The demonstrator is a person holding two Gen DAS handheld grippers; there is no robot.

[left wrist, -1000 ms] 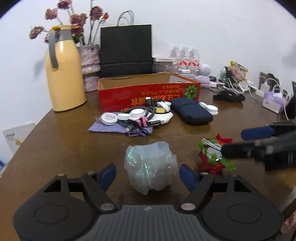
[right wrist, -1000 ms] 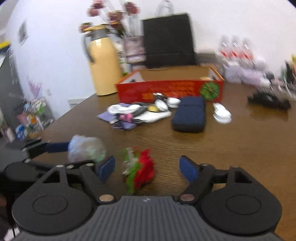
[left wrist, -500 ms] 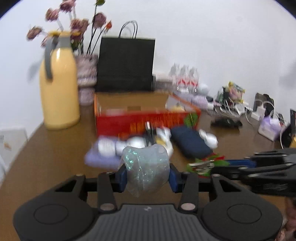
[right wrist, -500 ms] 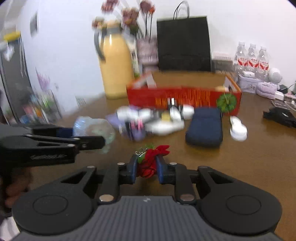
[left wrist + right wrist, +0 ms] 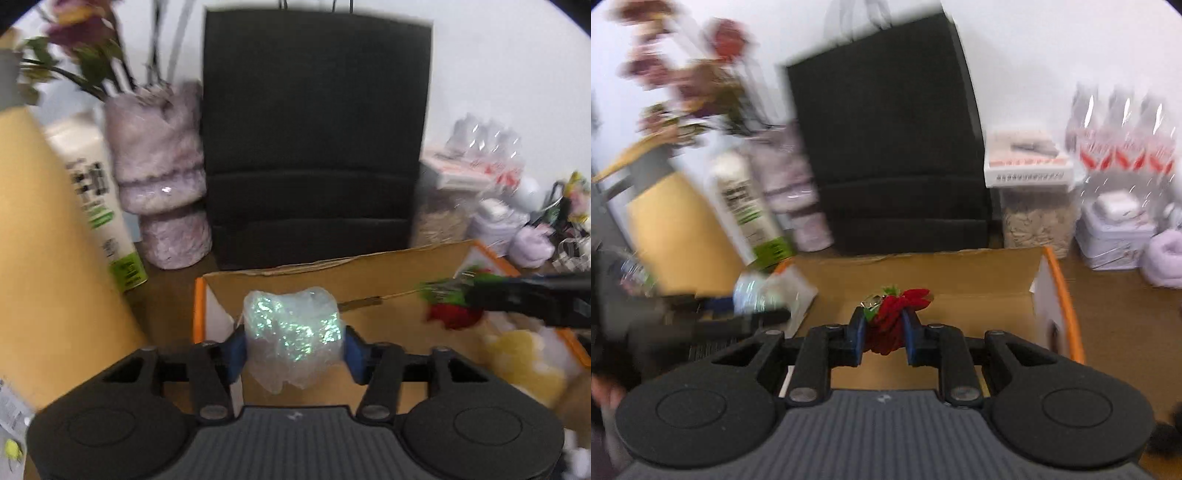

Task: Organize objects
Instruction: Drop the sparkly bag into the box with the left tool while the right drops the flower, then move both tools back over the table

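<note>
Both grippers have carried their loads from the table to above the cardboard box (image 5: 369, 266); left gripper (image 5: 293, 349), jaws just reopening slightly, clamps the iridescent bundle (image 5: 293, 328); right gripper (image 5: 884, 334) pinches the red bow (image 5: 897, 314), apparently for dropping in.

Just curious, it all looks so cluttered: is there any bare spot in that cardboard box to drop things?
Yes. The box floor near its orange right wall is bare cardboard. The left wrist view shows blurred yellow and white things filling that end nearer the camera. Behind, bag and bottles crowd the table.
</note>
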